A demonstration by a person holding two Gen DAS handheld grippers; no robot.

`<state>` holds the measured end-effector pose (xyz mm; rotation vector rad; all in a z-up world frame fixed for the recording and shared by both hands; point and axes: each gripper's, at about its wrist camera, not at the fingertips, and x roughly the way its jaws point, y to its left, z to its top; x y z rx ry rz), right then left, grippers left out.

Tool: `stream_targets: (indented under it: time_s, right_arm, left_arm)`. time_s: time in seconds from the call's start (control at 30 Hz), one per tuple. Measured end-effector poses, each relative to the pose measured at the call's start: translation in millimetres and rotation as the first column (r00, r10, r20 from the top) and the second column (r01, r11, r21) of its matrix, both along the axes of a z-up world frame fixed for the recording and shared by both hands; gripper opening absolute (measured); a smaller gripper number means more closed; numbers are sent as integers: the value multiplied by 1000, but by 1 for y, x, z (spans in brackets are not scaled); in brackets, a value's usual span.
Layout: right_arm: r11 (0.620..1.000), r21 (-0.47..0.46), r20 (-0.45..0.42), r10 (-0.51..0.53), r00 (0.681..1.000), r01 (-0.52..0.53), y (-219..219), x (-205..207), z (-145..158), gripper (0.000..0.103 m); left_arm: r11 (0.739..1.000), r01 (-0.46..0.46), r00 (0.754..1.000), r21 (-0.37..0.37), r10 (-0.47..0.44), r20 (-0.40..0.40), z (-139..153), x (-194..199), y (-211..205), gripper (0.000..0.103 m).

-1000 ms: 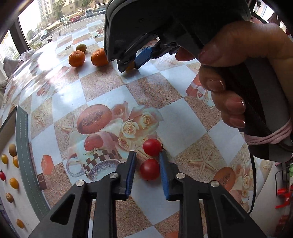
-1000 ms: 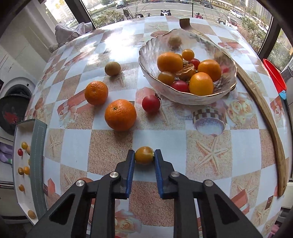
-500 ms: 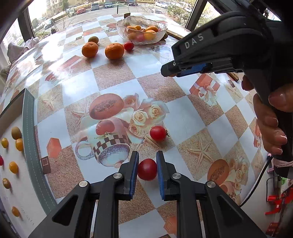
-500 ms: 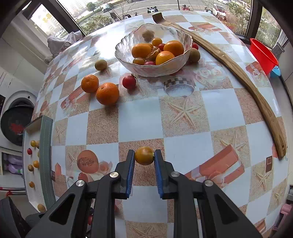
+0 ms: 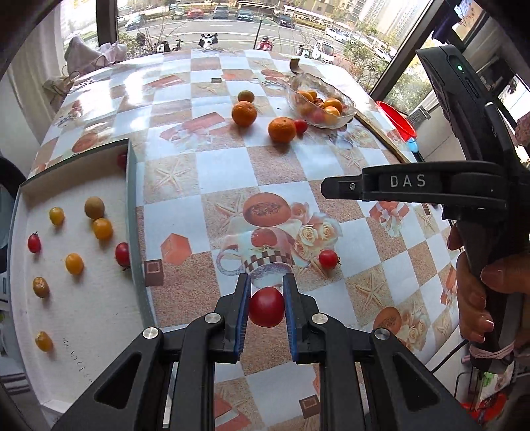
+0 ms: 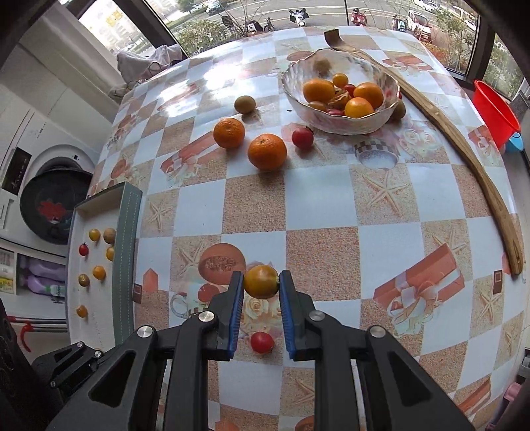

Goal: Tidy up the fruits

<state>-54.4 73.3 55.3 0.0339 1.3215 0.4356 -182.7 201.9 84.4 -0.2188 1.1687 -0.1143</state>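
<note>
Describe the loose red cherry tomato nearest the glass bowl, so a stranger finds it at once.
Start at the glass fruit bowl on the checked tablecloth. Just in front of its rim lies one red cherry tomato, beside the nearer of two mandarins. It is smaller, red, not orange.

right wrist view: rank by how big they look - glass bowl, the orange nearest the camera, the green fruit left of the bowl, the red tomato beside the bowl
1. glass bowl
2. orange
3. green fruit and red tomato: these look about alike, so no ranking between them.

Big windows [image 6: 331, 13] look out on a street with parked scooters and cars, daylight glaring off the checkered tablecloth [image 6: 331, 205]. Washing machine [image 6: 49, 185] sits off to the side.
</note>
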Motion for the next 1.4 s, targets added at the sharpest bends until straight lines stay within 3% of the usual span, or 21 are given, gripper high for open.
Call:
stream_targets:
  time_s: [0.27, 0.63, 0.87, 1.07, 1.17, 1.2, 1.3, 1.37, 1.4]
  right_arm:
    - [988, 31, -1, 148, 989, -148, 69, -18, 10, 23]
    - [926, 58, -39, 376, 926, -373, 168, -70, 1, 23]
    - [887, 20, -75, 462, 884, -462, 208, -92, -21, 23]
    - [873, -33, -100, 481, 871, -486, 225, -97, -40, 23]
    - [864, -65, -120, 489, 864, -498, 233, -98, -48, 23]
    - [864, -74, -124, 488, 864, -499, 233, -99, -50, 23]
    - [859, -90, -124, 492, 862, -503, 236, -101, -53, 25]
    - [853, -97, -131, 500, 856, -513, 240, -102, -53, 30]
    - [853, -98, -138, 499, 855, -513, 241, -102, -52, 37]
  left_arm:
    - [979, -197, 980, 52, 198, -1, 3, -31, 69, 21]
    - [896, -423, 899, 134, 433, -63, -21, -86, 155, 21]
    - [874, -465, 870, 144, 481, -111, -47, -96, 176, 21]
    - [869, -468, 858, 161, 490, -152, -60, -95, 180, 21]
    - [876, -452, 866, 169, 476, -151, -61, -93, 181, 23]
    - [882, -441, 872, 165, 465, -152, -61, -93, 180, 30]
    - [874, -439, 871, 211, 471, -141, -59, -92, 179, 82]
    - [871, -443, 872, 214, 474, -125, -56, -92, 181, 82]
    - [872, -444, 870, 205, 474, -133, -56, -92, 183, 82]
